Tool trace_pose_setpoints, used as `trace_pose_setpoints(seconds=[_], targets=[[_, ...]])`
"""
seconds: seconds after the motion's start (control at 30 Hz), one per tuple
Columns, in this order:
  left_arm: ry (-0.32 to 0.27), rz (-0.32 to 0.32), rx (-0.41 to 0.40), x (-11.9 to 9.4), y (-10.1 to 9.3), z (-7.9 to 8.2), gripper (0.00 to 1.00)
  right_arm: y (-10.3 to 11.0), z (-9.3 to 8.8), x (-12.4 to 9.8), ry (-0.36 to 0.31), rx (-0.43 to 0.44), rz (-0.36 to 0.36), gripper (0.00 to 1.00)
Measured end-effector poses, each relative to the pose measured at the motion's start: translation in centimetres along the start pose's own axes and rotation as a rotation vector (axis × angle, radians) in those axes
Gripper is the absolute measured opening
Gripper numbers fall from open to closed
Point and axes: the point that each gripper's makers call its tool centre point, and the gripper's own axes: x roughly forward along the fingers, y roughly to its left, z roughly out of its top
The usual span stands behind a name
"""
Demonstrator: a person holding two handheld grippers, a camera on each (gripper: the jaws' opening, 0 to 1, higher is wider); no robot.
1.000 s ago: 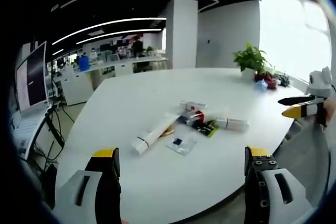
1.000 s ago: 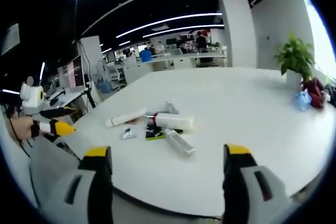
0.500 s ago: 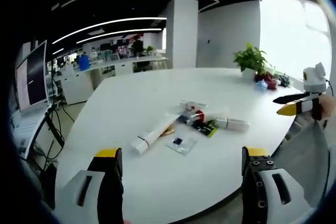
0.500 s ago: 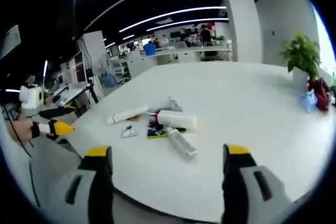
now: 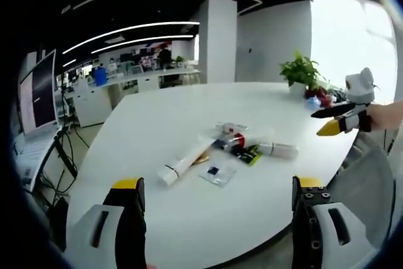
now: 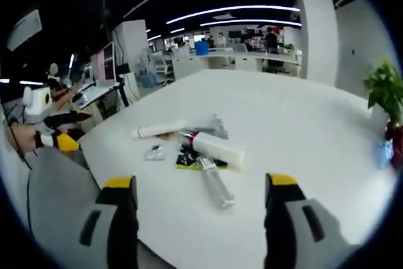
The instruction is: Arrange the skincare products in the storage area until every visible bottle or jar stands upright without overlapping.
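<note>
Over in the left gripper view, far left, a monitor [image 5: 36,89] stands beside the white table [image 5: 157,124]. The left gripper [image 5: 217,218] hangs off the near edge, jaws spread wide with nothing between them. Out on the tabletop lies the skincare cluster, every piece on its side: a long white tube [image 5: 184,159], a flat clear sachet [image 5: 217,172] just beside it, a red-capped tube [image 5: 232,140], a dark green packet [image 5: 247,152] and a clear bottle [image 5: 277,149]. Further right, a potted plant [image 5: 301,70] sits at the far edge, and the right gripper [image 5: 337,118] comes in from the side, held above the table's rim, well apart from the products.

Now the right gripper view: at the left edge the left gripper [image 6: 60,131] pokes in past the table corner. Then the white tube [image 6: 160,130], the sachet [image 6: 154,152], a white tube with a red band [image 6: 214,147] lying across the green packet [image 6: 189,160], and the clear bottle [image 6: 217,184] nearest the camera. The right gripper's own jaws stand wide apart, short of the table [image 6: 302,130], gripping nothing. Far right, the plant [image 6: 384,89].
</note>
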Motion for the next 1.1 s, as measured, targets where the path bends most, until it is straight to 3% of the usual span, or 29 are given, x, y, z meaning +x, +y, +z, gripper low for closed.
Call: trace_pose_setpoints(seconds=[0.23, 0.37, 0.7, 0.9, 1.0, 1.1], targets=[[0.003, 0.003, -0.021, 0.0, 0.2, -0.1, 0.96, -0.9, 1.5, 2.1, 0.037, -0.109, 0.071, 0.82], [0.036, -0.006, -0.038, 0.0, 0.3, -0.6, 0.97, -0.7, 1.9, 3.2, 0.069, -0.165, 0.133, 0.83], [0.034, -0.008, -0.086, -0.2, 0.6, -0.6, 0.97, -0.5, 3.2, 6.4, 0.131, -0.265, 0.233, 0.82], [0.039, -0.013, -0.084, -0.2, 0.5, -0.7, 0.97, -0.2, 3.6, 8.6, 0.164, -0.322, 0.283, 0.79], [0.047, -0.011, -0.077, -0.1, 0.5, -0.8, 0.97, -0.1, 4.1, 9.7, 0.143, -0.325, 0.297, 0.74], [0.05, -0.008, -0.079, -0.1, 0.5, -0.9, 0.97, 0.2, 3.9, 10.8, 0.176, -0.346, 0.327, 0.74]])
